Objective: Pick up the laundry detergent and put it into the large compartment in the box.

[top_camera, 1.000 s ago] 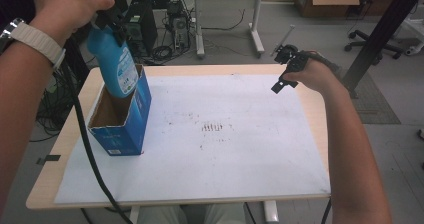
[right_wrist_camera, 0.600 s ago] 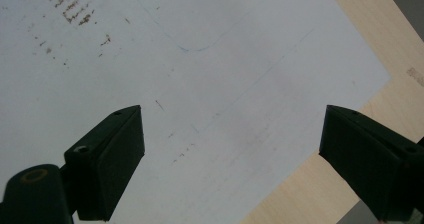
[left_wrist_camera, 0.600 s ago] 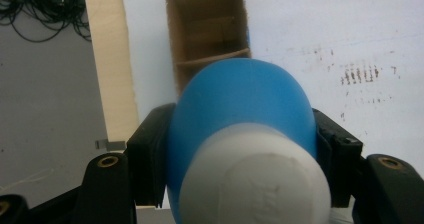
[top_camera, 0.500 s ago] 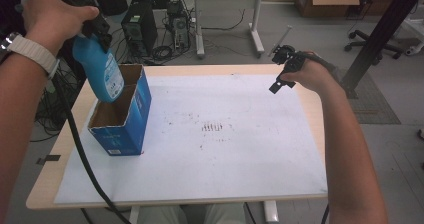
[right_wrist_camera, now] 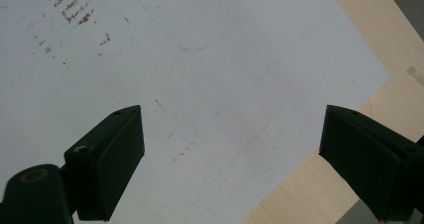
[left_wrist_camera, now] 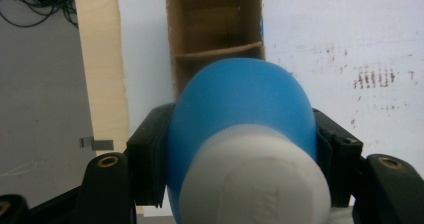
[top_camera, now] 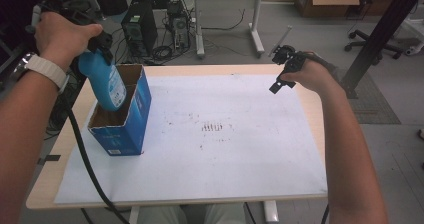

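Observation:
A blue bottle (top_camera: pixel 106 84) with a white cap (left_wrist_camera: pixel 252 184) hangs tilted, cap end up. Its lower end dips into the open top of a blue cardboard box (top_camera: pixel 125 131) at the table's left side. My left gripper (top_camera: pixel 97 44) is shut on the bottle's neck. In the left gripper view the black jaws press both sides of the bottle (left_wrist_camera: pixel 240 99), with the box's brown inside (left_wrist_camera: pixel 215 29) below it. My right gripper (top_camera: pixel 281 70) hovers open above the far right of the table. Only the paper (right_wrist_camera: pixel 200 84) lies between the jaws of my right gripper (right_wrist_camera: pixel 230 149).
A white paper sheet (top_camera: pixel 225 159) with small brown marks (top_camera: pixel 215 127) covers most of the wooden table (top_camera: pixel 310 99). Beyond the far edge are computer towers (top_camera: pixel 135 26), cables and desk legs. A black post (top_camera: pixel 375 39) stands at the right. A cable (top_camera: pixel 85 159) trails from my left gripper.
My left hand has carried the bottle left and down, so its lower end now enters the box's opening. The right hand has barely moved.

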A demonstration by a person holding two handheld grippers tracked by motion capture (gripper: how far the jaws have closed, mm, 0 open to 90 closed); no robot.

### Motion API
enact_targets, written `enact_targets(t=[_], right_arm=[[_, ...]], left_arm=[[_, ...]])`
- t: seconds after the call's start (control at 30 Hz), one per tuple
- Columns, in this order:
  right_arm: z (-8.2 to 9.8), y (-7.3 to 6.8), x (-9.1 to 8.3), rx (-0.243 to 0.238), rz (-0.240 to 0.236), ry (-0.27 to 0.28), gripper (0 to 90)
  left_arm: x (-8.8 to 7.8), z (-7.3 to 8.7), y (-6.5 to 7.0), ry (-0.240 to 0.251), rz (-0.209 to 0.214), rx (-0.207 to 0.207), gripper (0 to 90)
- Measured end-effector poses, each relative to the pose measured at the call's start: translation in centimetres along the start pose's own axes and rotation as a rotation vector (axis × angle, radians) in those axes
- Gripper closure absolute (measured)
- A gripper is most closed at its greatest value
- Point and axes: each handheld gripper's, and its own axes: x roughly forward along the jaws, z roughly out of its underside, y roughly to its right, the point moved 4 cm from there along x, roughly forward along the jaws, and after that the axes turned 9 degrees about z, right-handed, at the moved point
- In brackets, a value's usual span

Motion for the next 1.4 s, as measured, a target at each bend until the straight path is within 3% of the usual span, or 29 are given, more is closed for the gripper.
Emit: enact_targets(t=[0.3,0.8,1.4], right_arm=[[-0.1,-0.2,0.1,-0.003,-0.002,0.000,10.7],[0.0,-0.3,0.3,-0.001,-0.001,-0.004,10.6],[0.1,-0.2,0.3,-0.001,0.001,-0.010,10.6]], left_arm=[[2.8,0.6,-0.8,-0.020,0.016,-0.011,37.2],[7.7,1.7,-1.4,-0.036,-0.027,0.017,37.2],[11.9,2.4,-2.1,-0.036,-0.026,0.014,37.2]])
